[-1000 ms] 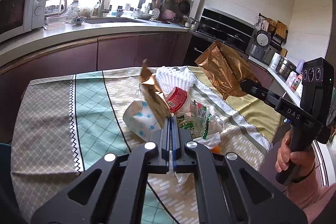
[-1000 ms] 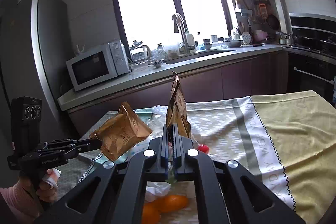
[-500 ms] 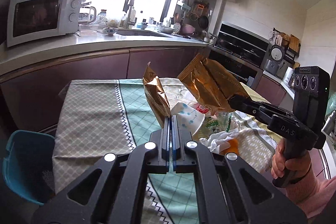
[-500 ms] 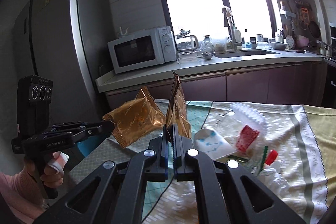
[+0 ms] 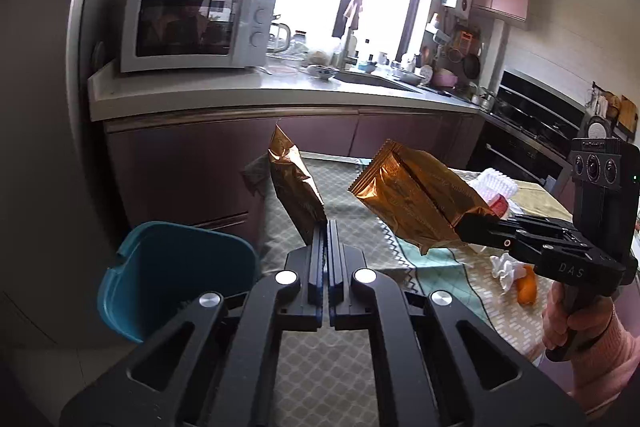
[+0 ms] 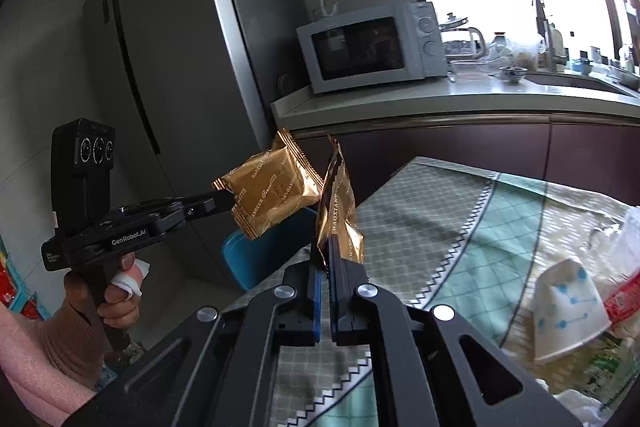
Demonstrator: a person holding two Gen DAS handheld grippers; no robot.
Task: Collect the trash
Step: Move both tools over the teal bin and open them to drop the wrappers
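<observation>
My left gripper (image 5: 325, 227) is shut on a gold snack wrapper (image 5: 294, 187), held upright beside the teal bin (image 5: 172, 263). It also shows in the right wrist view (image 6: 228, 203), with its wrapper (image 6: 272, 191). My right gripper (image 6: 326, 247) is shut on a second gold wrapper (image 6: 338, 211); in the left wrist view that gripper (image 5: 464, 225) holds the wrapper (image 5: 416, 207) over the table's left end. The teal bin (image 6: 256, 255) sits on the floor below both wrappers.
The table with a patterned cloth (image 5: 360, 347) holds a white paper cup (image 6: 568, 311), a crumpled tissue (image 5: 504, 267), an orange peel (image 5: 528, 283) and other litter. A counter with a microwave (image 5: 188, 27) and a grey fridge (image 6: 168, 47) stand behind.
Both grippers have swung left with their gold wrappers, from over the litter pile to the table's left end. The teal bin has come into view below them.
</observation>
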